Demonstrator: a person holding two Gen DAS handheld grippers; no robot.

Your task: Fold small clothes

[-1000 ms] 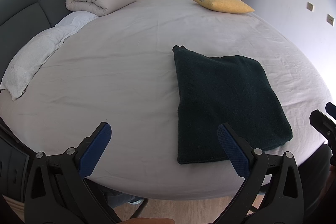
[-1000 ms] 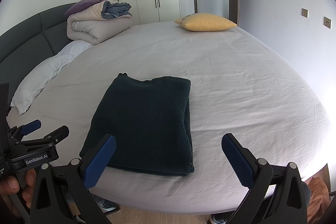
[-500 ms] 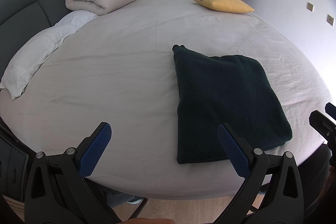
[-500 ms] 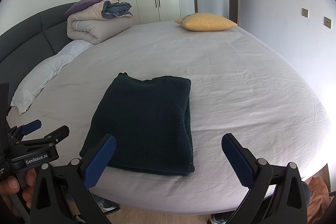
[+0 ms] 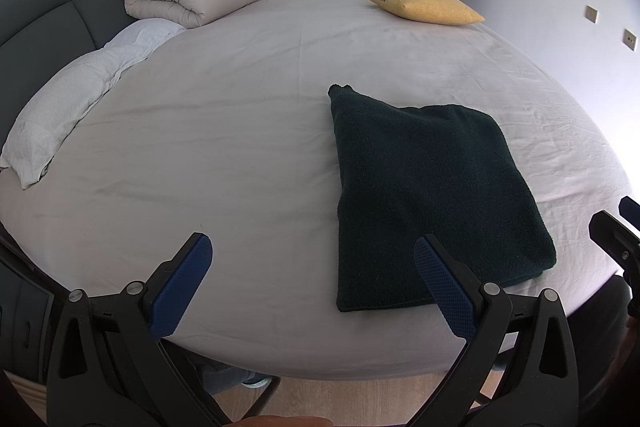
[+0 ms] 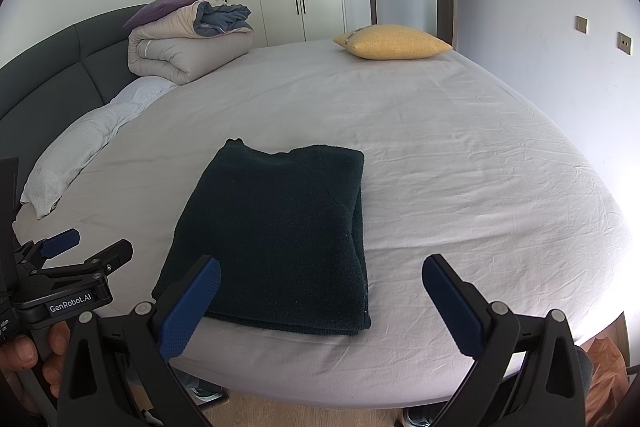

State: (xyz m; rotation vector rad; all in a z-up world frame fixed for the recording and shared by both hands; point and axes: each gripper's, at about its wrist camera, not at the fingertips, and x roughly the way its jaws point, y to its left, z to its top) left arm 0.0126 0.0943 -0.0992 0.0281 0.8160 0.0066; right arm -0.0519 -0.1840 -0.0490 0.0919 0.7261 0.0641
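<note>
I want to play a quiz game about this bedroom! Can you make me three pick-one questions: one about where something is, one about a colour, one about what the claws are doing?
1. Where is the folded dark green garment?
A. On the floor
B. On the bed near its front edge
C. On top of the rolled duvet

2. What colour is the pillow at the far side of the bed?
A. Yellow
B. Red
C. Black

3. What are the two claws doing?
A. Both squeezing the garment
B. One holding the pillow
C. Both open, holding nothing

Answers:
1 B, it lies flat on the sheet just ahead of the claws.
2 A, it is plainly yellow.
3 C, the left claw and right claw both have fingers wide apart with nothing between them.
</note>
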